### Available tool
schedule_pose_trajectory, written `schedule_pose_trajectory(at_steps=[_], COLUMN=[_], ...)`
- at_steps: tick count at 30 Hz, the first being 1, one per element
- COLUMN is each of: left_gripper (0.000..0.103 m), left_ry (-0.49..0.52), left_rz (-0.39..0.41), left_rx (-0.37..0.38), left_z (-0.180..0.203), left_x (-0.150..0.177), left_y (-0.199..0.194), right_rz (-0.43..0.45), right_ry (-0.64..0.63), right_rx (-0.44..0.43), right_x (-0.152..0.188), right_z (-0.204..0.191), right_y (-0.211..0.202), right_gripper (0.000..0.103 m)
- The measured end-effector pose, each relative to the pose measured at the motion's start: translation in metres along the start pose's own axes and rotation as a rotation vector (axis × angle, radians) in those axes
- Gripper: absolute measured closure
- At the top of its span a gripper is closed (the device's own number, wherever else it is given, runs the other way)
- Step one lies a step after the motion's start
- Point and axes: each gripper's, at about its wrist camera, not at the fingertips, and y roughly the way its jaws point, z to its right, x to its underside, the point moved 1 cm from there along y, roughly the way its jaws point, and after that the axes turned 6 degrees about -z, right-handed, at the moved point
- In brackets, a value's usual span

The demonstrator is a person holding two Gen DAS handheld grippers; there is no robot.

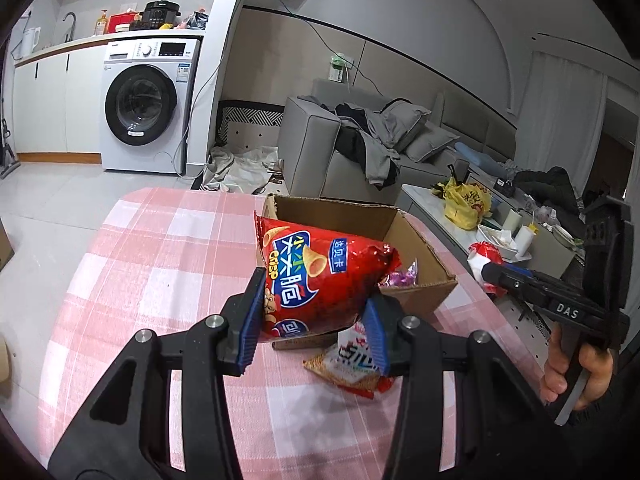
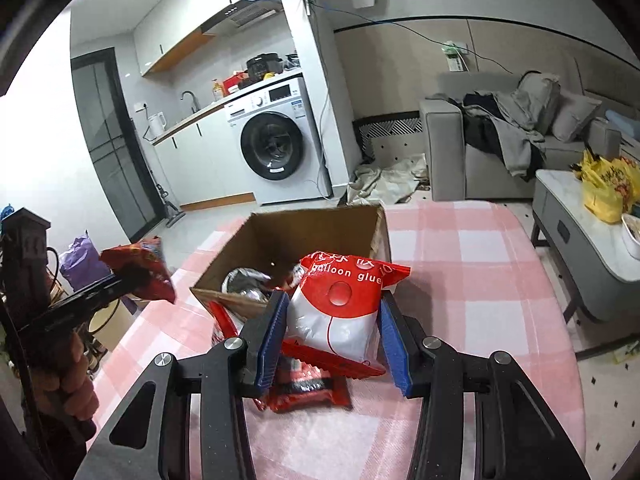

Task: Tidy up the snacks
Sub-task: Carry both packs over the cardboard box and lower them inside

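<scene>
My left gripper (image 1: 316, 320) is shut on a red crisp bag (image 1: 320, 276), held above the pink checked table in front of an open cardboard box (image 1: 416, 248). A white and orange snack packet (image 1: 352, 364) lies on the cloth under that bag. My right gripper (image 2: 334, 332) is shut on a white and red packet marked "balloon glue" (image 2: 340, 308), raised near the same cardboard box (image 2: 280, 240). A red and black packet (image 2: 308, 388) lies on the table below it. Silver and red wrappers (image 2: 248, 284) sit inside the box.
The round table (image 2: 460, 280) has a pink checked cloth. At the right edge of the left wrist view, a hand (image 1: 576, 372) holds the other gripper's handle. A low white side table (image 2: 580, 216) with a yellow bag (image 2: 608, 188) stands to the right, a grey sofa (image 1: 360, 140) and washing machine (image 1: 144, 108) behind.
</scene>
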Motion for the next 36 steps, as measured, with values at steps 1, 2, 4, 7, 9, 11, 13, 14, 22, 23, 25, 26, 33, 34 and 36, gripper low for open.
schedule_pose_trajectory(at_steps=[1,2,4,7,9,11,13,14,22,23,25,26,33,34,36], left_gripper=[0.062,0.062,0.062,0.062,0.062,0.062,0.062,0.062,0.062,0.062,0.062,0.062,0.062,0.062,0.061], left_ry=[0.003,0.009,0.022,0.031,0.041,0.05,0.064,0.069,0.091,0.092,0.089,0.087,0.086,0.087,0.088], left_rz=[-0.001,-0.003,-0.002,-0.005,-0.003,-0.001,0.005,0.006,0.003,0.004,0.003,0.001,-0.004,-0.007,-0.013], left_rx=[-0.003,-0.005,-0.021,-0.019,-0.016,-0.017,-0.021,-0.021,-0.029,-0.031,-0.034,-0.036,-0.058,-0.06,-0.057], left_z=[0.002,0.004,0.008,0.013,0.019,0.022,0.027,0.029,0.039,0.04,0.04,0.04,0.035,0.034,0.033], left_x=[-0.002,-0.005,-0.009,-0.015,-0.02,-0.025,-0.03,-0.033,-0.047,-0.049,-0.053,-0.055,-0.066,-0.067,-0.07], left_y=[0.003,0.006,0.012,0.019,0.023,0.028,0.031,0.033,0.051,0.054,0.06,0.063,0.085,0.089,0.097], right_rz=[0.001,0.004,0.006,0.009,0.013,0.016,0.017,0.018,0.013,0.013,0.005,0.002,-0.022,-0.025,-0.032], right_ry=[-0.004,-0.005,-0.009,-0.014,-0.016,-0.018,-0.018,-0.019,-0.003,-0.001,0.004,0.007,0.014,0.013,0.009], right_rx=[-0.004,-0.008,-0.015,-0.025,-0.032,-0.045,-0.051,-0.055,-0.088,-0.09,-0.094,-0.095,-0.101,-0.104,-0.101], right_x=[-0.003,-0.005,-0.01,-0.016,-0.021,-0.026,-0.03,-0.032,-0.038,-0.038,-0.039,-0.039,-0.044,-0.045,-0.046], right_z=[-0.002,-0.004,-0.007,-0.011,-0.013,-0.015,-0.017,-0.018,-0.025,-0.025,-0.025,-0.025,-0.025,-0.025,-0.028], right_y=[0.001,0.002,0.003,0.005,0.006,0.008,0.01,0.011,0.024,0.026,0.031,0.034,0.054,0.057,0.063], right_gripper=[0.057,0.057,0.057,0.057,0.057,0.057,0.057,0.057,0.057,0.057,0.057,0.057,0.057,0.057,0.057])
